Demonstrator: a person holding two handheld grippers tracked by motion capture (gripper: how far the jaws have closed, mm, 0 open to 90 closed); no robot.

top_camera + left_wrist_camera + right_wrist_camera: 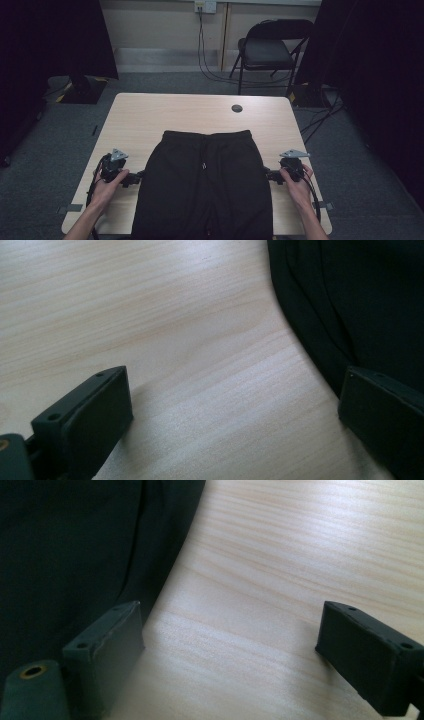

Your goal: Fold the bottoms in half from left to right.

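Note:
Black drawstring shorts [204, 185] lie flat on the light wooden table [150, 115], waistband toward the far side and legs reaching the near edge. My left gripper [136, 178] rests low at the shorts' left edge, jaws open, bare wood between them; its right-hand jaw sits against the dark fabric [360, 300] in the left gripper view. My right gripper [270, 175] is at the shorts' right edge, also open, and its left-hand jaw touches the cloth [70, 555] in the right gripper view. Nothing is pinched in either gripper [235, 405] [230, 640].
A small dark round cable port [237, 108] sits near the table's far edge. A black folding chair [267, 50] stands beyond the table, with cables on the grey carpet. Black curtains hang at both sides.

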